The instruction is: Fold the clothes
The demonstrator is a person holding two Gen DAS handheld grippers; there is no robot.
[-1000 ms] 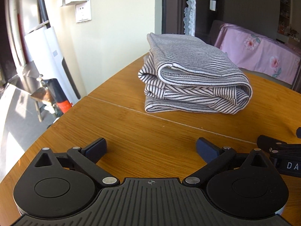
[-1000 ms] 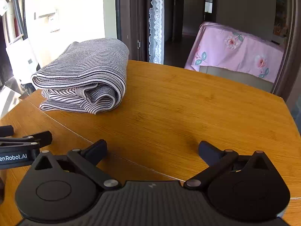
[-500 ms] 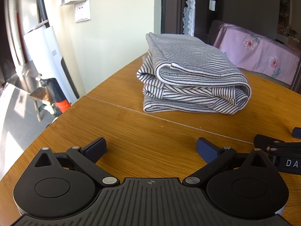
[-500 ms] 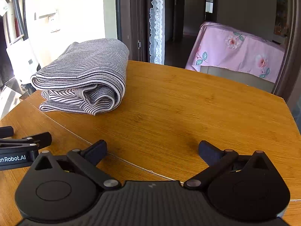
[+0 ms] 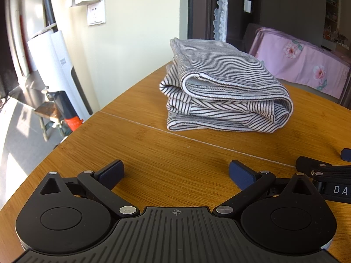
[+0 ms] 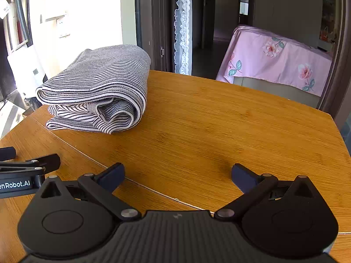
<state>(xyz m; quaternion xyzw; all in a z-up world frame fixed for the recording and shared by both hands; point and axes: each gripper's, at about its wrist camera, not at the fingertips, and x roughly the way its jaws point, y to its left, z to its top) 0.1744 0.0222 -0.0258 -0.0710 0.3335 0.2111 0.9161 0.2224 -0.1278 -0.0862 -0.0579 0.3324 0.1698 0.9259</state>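
A black-and-white striped garment (image 5: 226, 89) lies folded in a thick stack on the wooden table (image 5: 175, 153). It also shows in the right wrist view (image 6: 98, 89), at the table's far left. My left gripper (image 5: 176, 172) is open and empty, low over the table, well short of the stack. My right gripper (image 6: 177, 173) is open and empty, low over the table to the right of the stack. Each gripper shows at the edge of the other's view: the right one (image 5: 324, 175) and the left one (image 6: 24, 175).
The table's curved left edge (image 5: 72, 135) drops to the floor, where a white appliance (image 5: 59, 70) and a small stool stand by the wall. A seam (image 6: 122, 175) crosses the tabletop. Behind the table stands furniture under a pink floral cover (image 6: 276, 59), with a dark doorway beside it.
Both grippers have stayed open and nearly still. The views have shifted only slightly; the folded garment has not moved.
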